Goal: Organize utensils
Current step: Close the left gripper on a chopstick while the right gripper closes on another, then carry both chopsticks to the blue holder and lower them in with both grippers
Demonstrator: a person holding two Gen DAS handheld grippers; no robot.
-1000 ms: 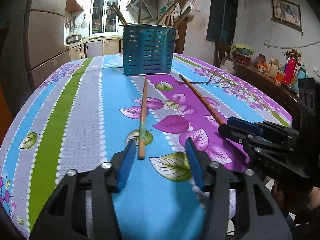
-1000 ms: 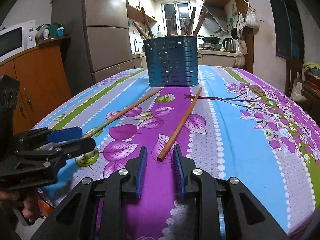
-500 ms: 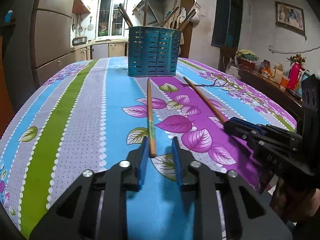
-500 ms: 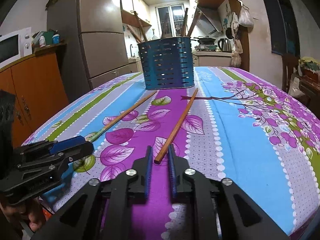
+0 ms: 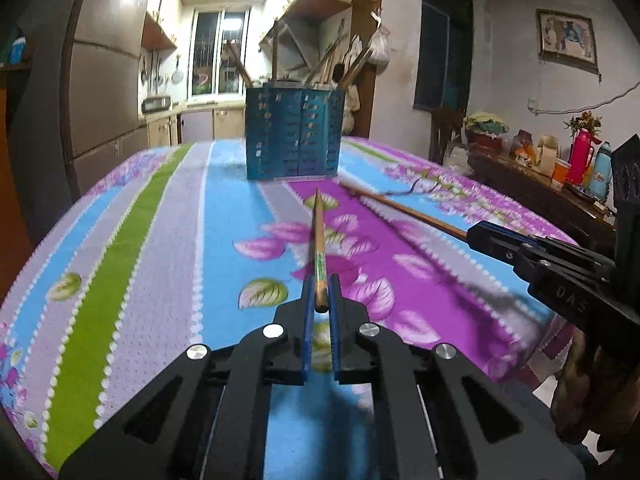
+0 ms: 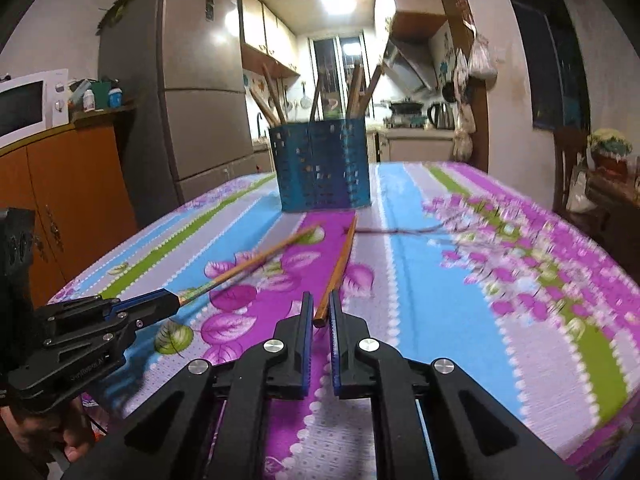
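My left gripper (image 5: 321,300) is shut on the near end of a wooden chopstick (image 5: 319,240) that points toward a blue slotted utensil holder (image 5: 294,132) at the table's far end. My right gripper (image 6: 320,316) is shut on the near end of a second chopstick (image 6: 340,264), which also points at the holder (image 6: 322,168). Both chopsticks look lifted off the floral tablecloth at the held end. The holder has several wooden utensils standing in it. Each gripper shows in the other's view: the right one (image 5: 476,236) and the left one (image 6: 172,304).
The table (image 5: 160,260) has a striped floral cloth and rounded edges. A fridge (image 6: 192,100) and orange cabinet (image 6: 60,184) with a microwave stand to the left. A sideboard (image 5: 540,184) with flasks and cups stands to the right.
Both grippers closed from open onto the chopstick ends. The views have dropped lower and tilted up, and the held ends have risen from the cloth.
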